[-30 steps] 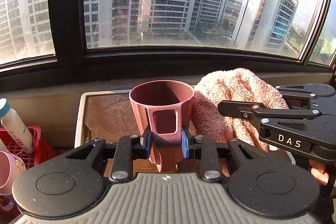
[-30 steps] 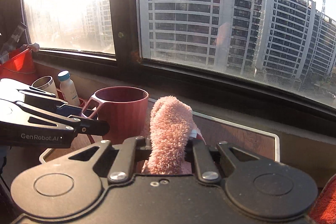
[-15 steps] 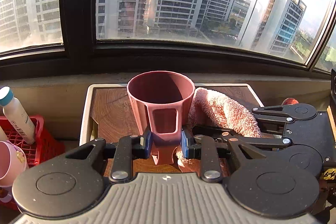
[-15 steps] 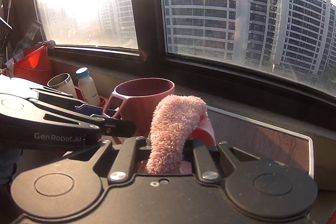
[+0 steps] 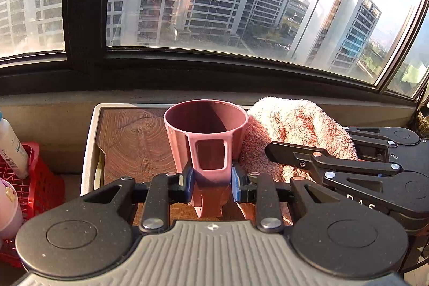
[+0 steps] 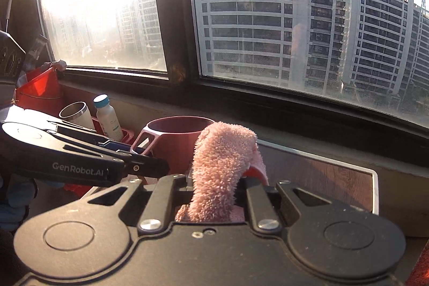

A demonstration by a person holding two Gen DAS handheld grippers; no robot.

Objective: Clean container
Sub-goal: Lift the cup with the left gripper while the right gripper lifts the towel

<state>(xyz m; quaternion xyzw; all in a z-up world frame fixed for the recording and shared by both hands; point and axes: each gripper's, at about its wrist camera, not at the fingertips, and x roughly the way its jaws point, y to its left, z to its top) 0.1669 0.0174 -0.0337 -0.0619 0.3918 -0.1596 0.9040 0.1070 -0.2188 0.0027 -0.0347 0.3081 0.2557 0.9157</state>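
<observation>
Cup (image 5: pixel 205 130) handle clamped in left jaws, "GenRobot.AI" on side; right jaws, "DAS", clamp towel (image 6: pixel 219 165).

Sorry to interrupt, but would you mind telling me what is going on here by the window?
A person is cleaning a cup with two handheld grippers. The left gripper is clamped on the handle of the pink cup, holding it upright over a wooden tray. The right gripper is shut on a fluffy pink cloth, which sits against the cup's outside, beside the rim and not inside it.
</observation>
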